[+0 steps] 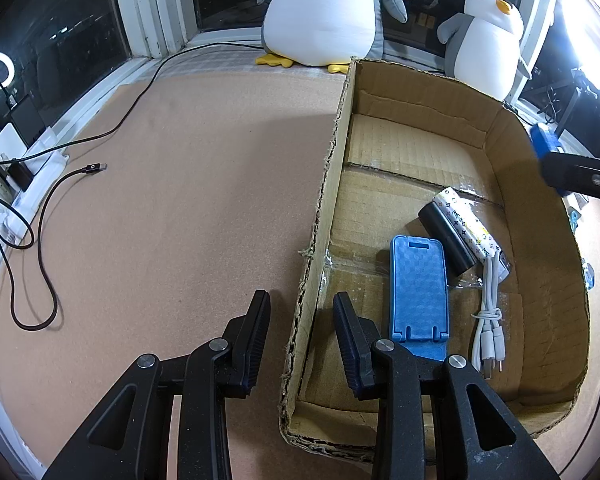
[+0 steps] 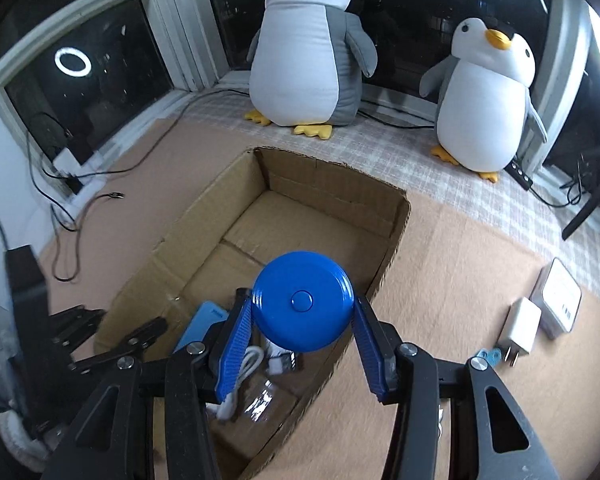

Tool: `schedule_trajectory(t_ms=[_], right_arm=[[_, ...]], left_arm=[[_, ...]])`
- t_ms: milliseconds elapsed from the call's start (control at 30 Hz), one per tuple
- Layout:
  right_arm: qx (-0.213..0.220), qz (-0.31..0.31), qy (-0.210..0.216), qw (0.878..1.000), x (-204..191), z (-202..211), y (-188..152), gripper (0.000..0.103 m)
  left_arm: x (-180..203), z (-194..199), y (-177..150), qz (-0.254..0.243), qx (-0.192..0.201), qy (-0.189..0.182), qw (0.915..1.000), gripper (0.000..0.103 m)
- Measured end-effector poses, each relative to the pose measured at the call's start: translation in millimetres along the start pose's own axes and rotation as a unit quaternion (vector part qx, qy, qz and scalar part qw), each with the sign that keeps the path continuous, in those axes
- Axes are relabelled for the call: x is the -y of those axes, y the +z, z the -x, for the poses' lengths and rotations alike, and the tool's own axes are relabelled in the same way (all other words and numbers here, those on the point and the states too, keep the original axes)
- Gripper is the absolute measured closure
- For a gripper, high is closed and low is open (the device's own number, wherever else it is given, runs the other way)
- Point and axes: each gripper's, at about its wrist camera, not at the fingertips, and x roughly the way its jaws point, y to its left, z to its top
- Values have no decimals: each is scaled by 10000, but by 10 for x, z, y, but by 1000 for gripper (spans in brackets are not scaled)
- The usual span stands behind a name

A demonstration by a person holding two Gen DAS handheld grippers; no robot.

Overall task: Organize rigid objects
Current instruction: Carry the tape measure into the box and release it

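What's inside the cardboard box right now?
In the cardboard box: a blue phone stand, black cylinder, patterned white pack and white cable. The near corner is hidden behind the left gripper.

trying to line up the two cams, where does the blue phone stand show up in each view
Left wrist view: the blue phone stand lies flat on the cardboard box floor, lower centre-right, just beyond the left gripper.
Right wrist view: only a corner of the blue phone stand shows, lower left of centre, beside the right gripper.
Shared landmark: the white cable next to it.
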Motion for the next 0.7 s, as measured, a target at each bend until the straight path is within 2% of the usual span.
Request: schedule_trajectory(t_ms=[567,700], right_arm=[[-28,21,-58,10000,17,-198,87,56],[-4,-21,-1,10000,40,-193,111,47]], left_arm=[[5,-5,-3,6,0,-6,10000,67],[-2,-8,-2,-5,-3,-8,10000,67]])
